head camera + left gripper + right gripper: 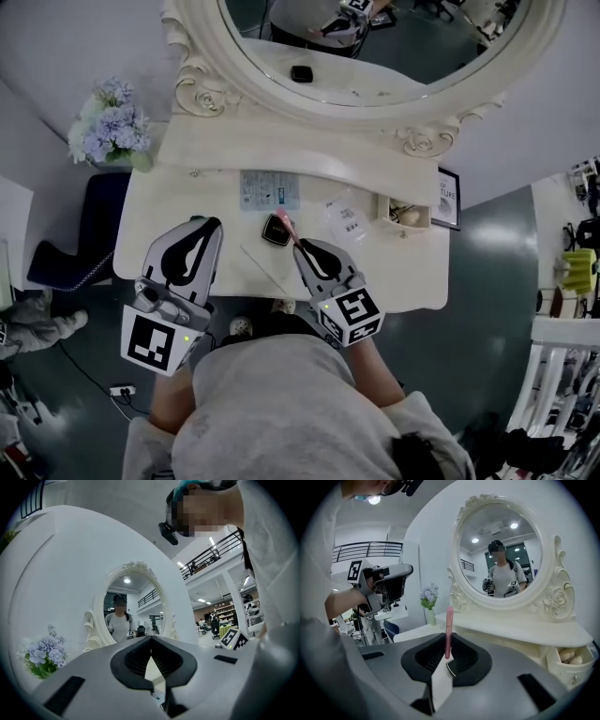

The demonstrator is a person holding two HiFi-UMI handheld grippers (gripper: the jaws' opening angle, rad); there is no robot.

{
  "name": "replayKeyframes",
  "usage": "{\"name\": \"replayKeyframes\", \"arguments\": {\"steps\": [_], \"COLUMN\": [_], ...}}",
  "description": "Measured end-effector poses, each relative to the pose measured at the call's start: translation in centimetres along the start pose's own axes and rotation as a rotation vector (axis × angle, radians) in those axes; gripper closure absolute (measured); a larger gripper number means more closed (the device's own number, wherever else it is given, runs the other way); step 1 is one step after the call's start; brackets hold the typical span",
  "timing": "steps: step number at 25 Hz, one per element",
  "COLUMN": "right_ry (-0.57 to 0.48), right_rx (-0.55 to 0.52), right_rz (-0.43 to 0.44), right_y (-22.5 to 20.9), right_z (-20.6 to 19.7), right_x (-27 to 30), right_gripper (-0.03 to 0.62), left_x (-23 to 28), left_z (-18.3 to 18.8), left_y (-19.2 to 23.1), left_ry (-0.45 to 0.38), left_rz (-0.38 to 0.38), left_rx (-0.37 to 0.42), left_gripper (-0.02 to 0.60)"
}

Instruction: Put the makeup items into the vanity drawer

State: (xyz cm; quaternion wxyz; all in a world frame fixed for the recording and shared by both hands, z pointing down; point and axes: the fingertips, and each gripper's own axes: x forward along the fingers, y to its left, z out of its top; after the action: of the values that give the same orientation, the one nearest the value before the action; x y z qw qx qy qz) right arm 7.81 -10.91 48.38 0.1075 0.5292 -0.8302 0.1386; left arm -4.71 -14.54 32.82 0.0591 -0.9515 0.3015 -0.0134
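Head view: the left tool [208, 228] hovers over the cream surface [394, 272]. The right tool [302, 248] is just beside a black compact [276, 230], and a small open drawer [409, 225] sits farther right.
Left gripper view: the left tool's [151, 641] jaws are together with nothing between them.
Right gripper view: the right tool [447, 641] is clamped on a pink stick [449, 625], which stands upright above the jaws.
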Motion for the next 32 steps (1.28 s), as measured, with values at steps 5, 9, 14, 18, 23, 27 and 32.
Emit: {"name": "replayKeyframes", "arguments": {"steps": [5,9,14,18,23,27,32], "right_ry": [-0.048,-0.079,-0.113,-0.131,-0.136,-0.119,-0.091], "right_rx": [0.016,0.034,0.053,0.063,0.082,0.085,0.082], "right_rz": [-0.062,-0.120,-0.204,-0.266,-0.341,-0.401,-0.471], "right_y": [-1.7,-3.3,-5.5,-7.1,-9.1,-10.9,-13.4], "right_z": [1.1,1.6,1.6,1.5,0.8,0.0,-0.9], "right_x": [-1.8,-3.6,-5.9,-7.8,-10.3,-12.2,-14.1], "right_gripper": [0.545,0.545,0.545,0.545,0.545,0.545,0.545], "left_x": [1.4,2.2,3.4,4.2,5.1,6.0,7.4], "left_z": [1.7,1.8,1.8,2.1,2.0,2.0,1.9], "left_y": [-0.5,-1.6,-2.9,-3.9,-5.2,-6.1,-7.0], "left_ry": [-0.073,-0.079,-0.081,-0.094,-0.088,-0.086,-0.087], "left_rz": [-0.004,-0.034,-0.081,-0.108,-0.142,-0.174,-0.206], "left_rx": [-0.021,-0.036,-0.028,-0.030,-0.036,-0.035,-0.038], "left_gripper": [0.568,0.568,0.568,0.568,0.568,0.568,0.568]}}
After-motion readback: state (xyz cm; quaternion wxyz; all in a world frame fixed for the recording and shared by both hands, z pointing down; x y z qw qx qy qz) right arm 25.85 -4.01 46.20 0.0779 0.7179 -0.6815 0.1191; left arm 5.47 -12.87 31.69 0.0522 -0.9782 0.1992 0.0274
